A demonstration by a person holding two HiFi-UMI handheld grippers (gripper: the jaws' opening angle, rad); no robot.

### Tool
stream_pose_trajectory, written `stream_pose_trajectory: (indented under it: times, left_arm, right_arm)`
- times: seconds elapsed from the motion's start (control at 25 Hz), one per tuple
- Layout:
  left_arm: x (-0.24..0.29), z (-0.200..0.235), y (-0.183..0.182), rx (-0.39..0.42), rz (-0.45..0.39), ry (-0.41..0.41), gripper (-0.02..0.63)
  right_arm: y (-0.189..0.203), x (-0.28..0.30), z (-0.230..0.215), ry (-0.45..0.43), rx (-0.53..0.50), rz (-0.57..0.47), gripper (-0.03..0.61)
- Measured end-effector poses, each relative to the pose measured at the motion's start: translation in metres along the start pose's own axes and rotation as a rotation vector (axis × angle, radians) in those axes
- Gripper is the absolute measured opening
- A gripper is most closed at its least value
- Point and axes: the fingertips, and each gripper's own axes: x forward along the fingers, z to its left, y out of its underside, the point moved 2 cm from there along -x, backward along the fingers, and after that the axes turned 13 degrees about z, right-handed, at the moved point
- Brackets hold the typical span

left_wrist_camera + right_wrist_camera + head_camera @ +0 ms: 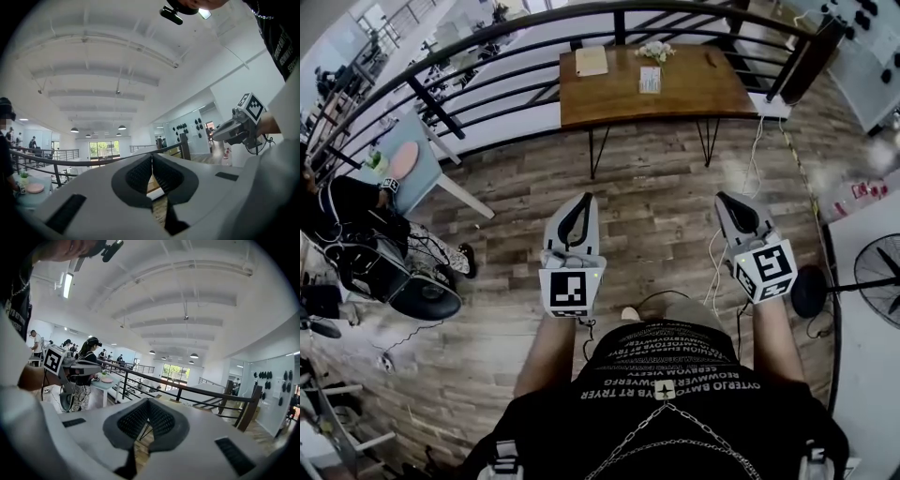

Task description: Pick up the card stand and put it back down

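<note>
Both the left gripper (580, 202) and the right gripper (727, 201) are closed and empty, well short of the wooden table (698, 94), where the card stand (650, 80) stands. Arriving closed, we could knock it over.

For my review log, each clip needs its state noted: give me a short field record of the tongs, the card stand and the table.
left tongs: shut, empty
right tongs: shut, empty
card stand: on the wooden table, near its middle, untouched
also on table: flower bunch, tan booklet
position: both tongs over the plank floor, short of the table
task stage: pickup not yet begun
</note>
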Motion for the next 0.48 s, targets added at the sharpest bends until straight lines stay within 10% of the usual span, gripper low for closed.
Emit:
stream_pose_trajectory:
  times: [0.48]
  left_arm:
    - [0.025, -0.014, 0.0, 0.037, 0.028, 0.007, 0.028]
  right_arm:
    - [0.016, 0.01, -0.019, -0.05, 0.083, -0.028, 0.014]
